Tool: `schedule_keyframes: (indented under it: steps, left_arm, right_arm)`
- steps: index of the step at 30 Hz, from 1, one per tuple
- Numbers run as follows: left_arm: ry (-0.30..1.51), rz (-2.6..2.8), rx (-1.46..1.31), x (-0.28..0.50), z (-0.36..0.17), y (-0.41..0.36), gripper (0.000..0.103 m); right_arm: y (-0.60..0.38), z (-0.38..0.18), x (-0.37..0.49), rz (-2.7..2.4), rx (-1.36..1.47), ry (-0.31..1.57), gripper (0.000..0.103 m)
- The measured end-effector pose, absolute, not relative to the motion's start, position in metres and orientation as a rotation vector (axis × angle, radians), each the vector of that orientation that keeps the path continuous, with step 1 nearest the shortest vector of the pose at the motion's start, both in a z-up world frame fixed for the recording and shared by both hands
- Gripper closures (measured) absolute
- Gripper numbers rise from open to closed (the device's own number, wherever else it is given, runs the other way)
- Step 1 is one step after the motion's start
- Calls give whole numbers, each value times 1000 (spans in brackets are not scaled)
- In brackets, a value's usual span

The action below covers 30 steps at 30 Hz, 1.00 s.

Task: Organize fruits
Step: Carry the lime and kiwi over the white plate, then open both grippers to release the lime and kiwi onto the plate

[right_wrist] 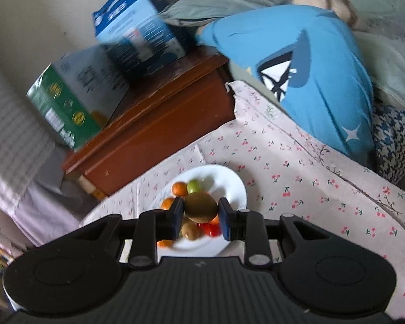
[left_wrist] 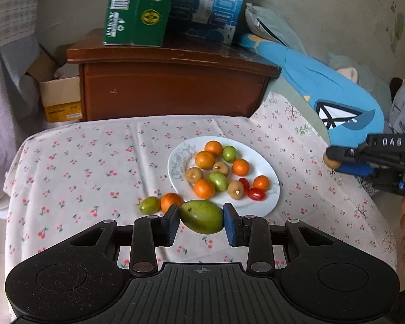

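Fruits fill plate (left_wrist: 267, 189) on counter (left_wrist: 81, 167); two loose beside it. Left gripper (left_wrist: 201, 217) fingers clamp green fruit (left_wrist: 201, 217), right gripper (right_wrist: 200, 208) fingers clamp brown fruit (right_wrist: 201, 207). Mid-carry; next needs lowering onto plate, then release.

Plate (left_wrist: 267, 167) on tablecloth (left_wrist: 81, 162), fruits (left_wrist: 216, 170) in it; two fruits (left_wrist: 162, 203) on cloth just left of plate. Cabinet (left_wrist: 172, 89) behind table, two boxes (left_wrist: 172, 5) on top. Pillow (left_wrist: 329, 89) right of cabinet.
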<state>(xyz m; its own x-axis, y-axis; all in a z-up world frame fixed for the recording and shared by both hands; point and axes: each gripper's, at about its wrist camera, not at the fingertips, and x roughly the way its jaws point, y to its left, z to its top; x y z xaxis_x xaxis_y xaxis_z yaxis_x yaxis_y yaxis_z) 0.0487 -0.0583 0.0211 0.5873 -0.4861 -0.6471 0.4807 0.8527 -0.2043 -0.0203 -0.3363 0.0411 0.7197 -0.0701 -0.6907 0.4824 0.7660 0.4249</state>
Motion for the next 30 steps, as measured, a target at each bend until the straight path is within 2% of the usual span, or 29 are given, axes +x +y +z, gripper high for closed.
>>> schedule_keyframes:
  steps: [17, 30]
  left_arm:
    - [807, -694, 109, 83, -12, -125, 71]
    - [854, -694, 126, 107, -32, -152, 71]
  right_arm:
    - [-353, -6, 24, -277, 810, 807, 75]
    - [-361, -40, 58, -355, 759, 865, 75]
